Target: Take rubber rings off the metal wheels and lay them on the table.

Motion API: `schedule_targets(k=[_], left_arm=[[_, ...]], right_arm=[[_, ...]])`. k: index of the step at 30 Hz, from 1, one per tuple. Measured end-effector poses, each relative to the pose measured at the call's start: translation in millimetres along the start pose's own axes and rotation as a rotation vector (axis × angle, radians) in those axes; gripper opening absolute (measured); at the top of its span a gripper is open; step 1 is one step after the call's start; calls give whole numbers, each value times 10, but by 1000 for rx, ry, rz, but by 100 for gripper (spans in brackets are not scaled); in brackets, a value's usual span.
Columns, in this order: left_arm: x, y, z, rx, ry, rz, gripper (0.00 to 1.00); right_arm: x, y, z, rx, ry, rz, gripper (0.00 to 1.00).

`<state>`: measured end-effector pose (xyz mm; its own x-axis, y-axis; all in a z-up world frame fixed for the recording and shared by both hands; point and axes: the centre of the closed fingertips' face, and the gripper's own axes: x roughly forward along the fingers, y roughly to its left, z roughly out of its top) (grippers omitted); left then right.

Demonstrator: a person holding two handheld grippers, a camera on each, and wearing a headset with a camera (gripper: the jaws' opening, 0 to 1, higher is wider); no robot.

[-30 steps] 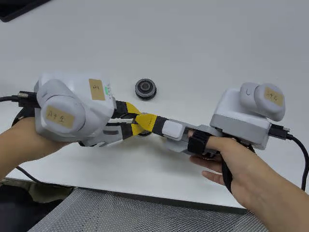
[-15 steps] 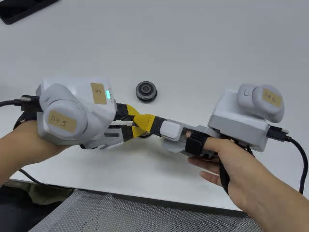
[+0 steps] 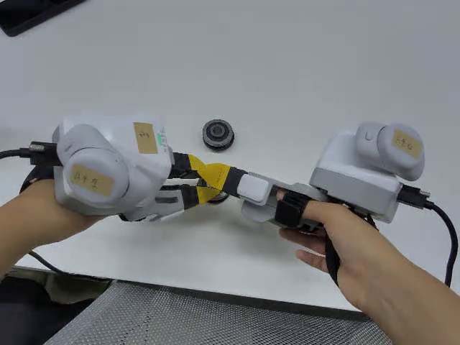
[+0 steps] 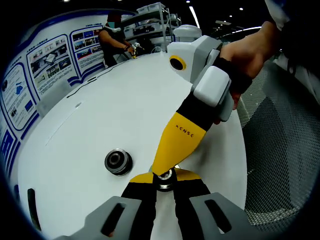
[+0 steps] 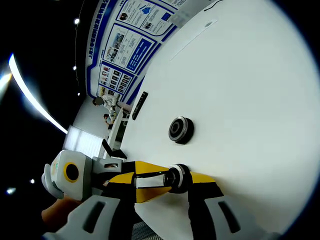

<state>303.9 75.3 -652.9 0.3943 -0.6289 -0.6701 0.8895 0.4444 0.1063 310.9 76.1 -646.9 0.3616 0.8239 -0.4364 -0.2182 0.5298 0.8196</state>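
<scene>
1. The white tabletop (image 3: 309, 79) spans the head view, with a grey mesh surface (image 3: 187, 320) below its near edge and a flat black object (image 3: 29, 11) at the far left corner
2. The left hand-held gripper (image 4: 165, 176) has a bulky white body with paper labels; the left hand (image 3: 34, 214) holds it close to the near edge, pointing right, and its yellow-tipped jaws are clamped on a metal wheel (image 4: 165, 181), pinched between the two tips in its own view
3. The right hand-held gripper (image 5: 176, 181), held by the right hand (image 3: 345, 241), points left and meets the other one tip to tip; its jaws are pressed together on the same wheel, one on either side, and in the left gripper view one yellow jaw lies across the top of the wheel
4. The held wheel sits low over the tabletop by the near edge; whether it touches the surface cannot be told
5. A second metal wheel (image 3: 217, 134), dark around the rim with a paler hub, lies alone on the tabletop just beyond the crossed jaws, apart from both
</scene>
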Motion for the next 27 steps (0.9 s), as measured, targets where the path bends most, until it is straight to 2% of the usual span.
schedule_targets(k=[12, 18, 27], left_arm=[[-1, -1, -5, 2, -2, 7, 12], [1, 2, -6, 7, -2, -3, 12], [3, 1, -7, 12, -1, -15, 12]], right_arm=[[42, 26, 9, -20, 3, -2, 46], [29, 119, -26, -65, 22, 30, 47], [15, 169, -25, -46, 47, 72, 56]])
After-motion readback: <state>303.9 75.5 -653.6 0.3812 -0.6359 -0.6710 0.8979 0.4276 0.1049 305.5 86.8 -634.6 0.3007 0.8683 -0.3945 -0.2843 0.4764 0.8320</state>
